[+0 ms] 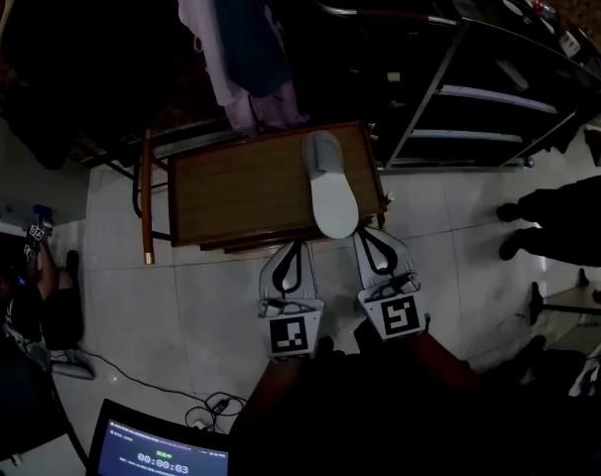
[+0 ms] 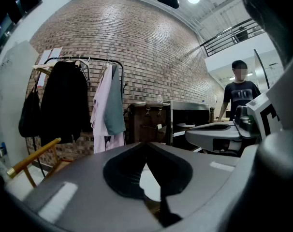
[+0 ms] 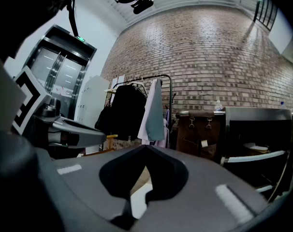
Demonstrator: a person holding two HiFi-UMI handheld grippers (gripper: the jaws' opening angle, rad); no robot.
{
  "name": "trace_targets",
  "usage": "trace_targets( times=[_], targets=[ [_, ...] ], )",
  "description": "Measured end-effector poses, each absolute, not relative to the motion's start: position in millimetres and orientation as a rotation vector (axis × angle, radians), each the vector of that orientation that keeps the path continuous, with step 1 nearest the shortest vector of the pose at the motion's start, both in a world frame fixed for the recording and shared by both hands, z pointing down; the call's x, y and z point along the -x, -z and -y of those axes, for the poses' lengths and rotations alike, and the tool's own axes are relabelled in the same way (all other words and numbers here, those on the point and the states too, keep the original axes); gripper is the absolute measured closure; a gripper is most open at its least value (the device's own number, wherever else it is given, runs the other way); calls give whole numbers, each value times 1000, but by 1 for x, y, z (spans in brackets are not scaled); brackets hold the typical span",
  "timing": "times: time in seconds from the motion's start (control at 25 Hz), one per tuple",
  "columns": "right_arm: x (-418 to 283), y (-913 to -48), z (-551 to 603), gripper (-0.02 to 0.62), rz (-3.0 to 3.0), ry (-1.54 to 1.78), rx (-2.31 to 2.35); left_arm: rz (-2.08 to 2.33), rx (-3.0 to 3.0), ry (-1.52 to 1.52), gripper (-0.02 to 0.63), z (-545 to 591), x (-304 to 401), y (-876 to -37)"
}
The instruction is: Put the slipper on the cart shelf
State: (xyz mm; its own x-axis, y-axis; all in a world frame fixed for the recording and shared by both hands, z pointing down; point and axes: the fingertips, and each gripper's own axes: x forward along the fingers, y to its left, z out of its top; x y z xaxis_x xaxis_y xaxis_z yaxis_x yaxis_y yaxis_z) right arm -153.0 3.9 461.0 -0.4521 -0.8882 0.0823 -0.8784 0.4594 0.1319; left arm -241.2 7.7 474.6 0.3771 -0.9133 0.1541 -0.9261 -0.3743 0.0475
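Observation:
A grey-and-white slipper (image 1: 330, 191) lies on the right part of a brown wooden table (image 1: 231, 186), its heel hanging over the near edge. My left gripper (image 1: 297, 243) hovers just in front of the table edge, left of the slipper, jaws together and empty (image 2: 146, 145). My right gripper (image 1: 370, 234) sits beside the slipper's heel, also shut with nothing in it (image 3: 146, 146). The metal cart (image 1: 479, 97) with its shelves stands behind the table to the right; it also appears in the right gripper view (image 3: 257, 129).
A clothes rack with hanging garments (image 1: 241, 48) stands behind the table. A wooden chair frame (image 1: 147, 196) flanks the table's left side. A person (image 1: 558, 216) stands to the right on the tiled floor. A laptop screen (image 1: 162, 454) glows at the bottom left.

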Motion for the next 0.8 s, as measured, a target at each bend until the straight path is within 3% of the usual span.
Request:
trace_targets(
  times=[0.56,0.64,0.8],
  targets=[
    [160,-530,11,591,2567,-109,-1398,1629,-2409,-258,595,8,241,-517],
    [157,-537,15,543,2561,-166,-1411,1624,-2403,-270,595,10,241,-521],
    [144,-561,23,534,2521,-312,-1461,1604,-2414,-291,595,16,235,-525]
  ],
)
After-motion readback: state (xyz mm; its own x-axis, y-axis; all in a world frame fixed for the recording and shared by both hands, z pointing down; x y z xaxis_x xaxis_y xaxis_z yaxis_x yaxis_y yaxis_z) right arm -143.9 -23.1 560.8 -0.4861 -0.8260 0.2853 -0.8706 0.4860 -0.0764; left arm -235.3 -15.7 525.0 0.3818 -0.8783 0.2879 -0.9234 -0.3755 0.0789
